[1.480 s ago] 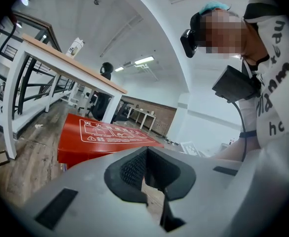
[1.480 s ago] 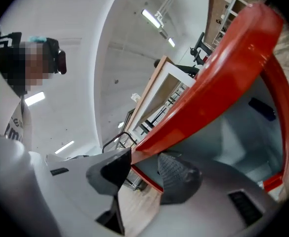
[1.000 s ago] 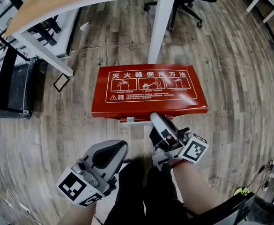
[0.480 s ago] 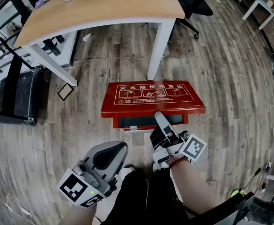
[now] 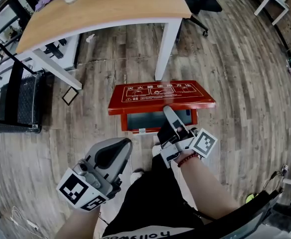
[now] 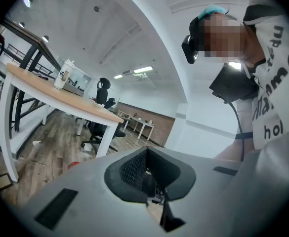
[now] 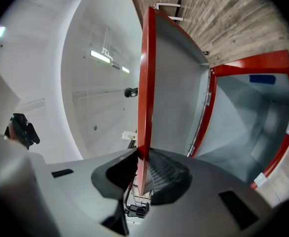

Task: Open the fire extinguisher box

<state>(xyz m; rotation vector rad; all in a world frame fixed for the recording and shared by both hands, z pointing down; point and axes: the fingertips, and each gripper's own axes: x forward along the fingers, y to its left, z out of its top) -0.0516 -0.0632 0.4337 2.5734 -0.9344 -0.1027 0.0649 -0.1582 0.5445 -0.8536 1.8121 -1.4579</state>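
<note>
Red metal fire extinguisher box (image 5: 145,121) stands on the wooden plank floor (image 5: 244,83), part-open.
We pinch the front edge of its red hinged lid (image 5: 160,94) in the right hand-held gripper (image 5: 168,112), whose jaws have just been closing on that edge; from above the lid hides most of the grey inside, and its white print is too small to read. Our left hand-held gripper (image 5: 121,147) hangs by our lap, jaws together on nothing.

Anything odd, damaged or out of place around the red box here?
One oddity: the fire extinguisher box has its lid raised, and the grey inside that shows holds no extinguisher. The right gripper, whose jaws have just been closing, pinches the lid's edge. No damage or spill shows.
</note>
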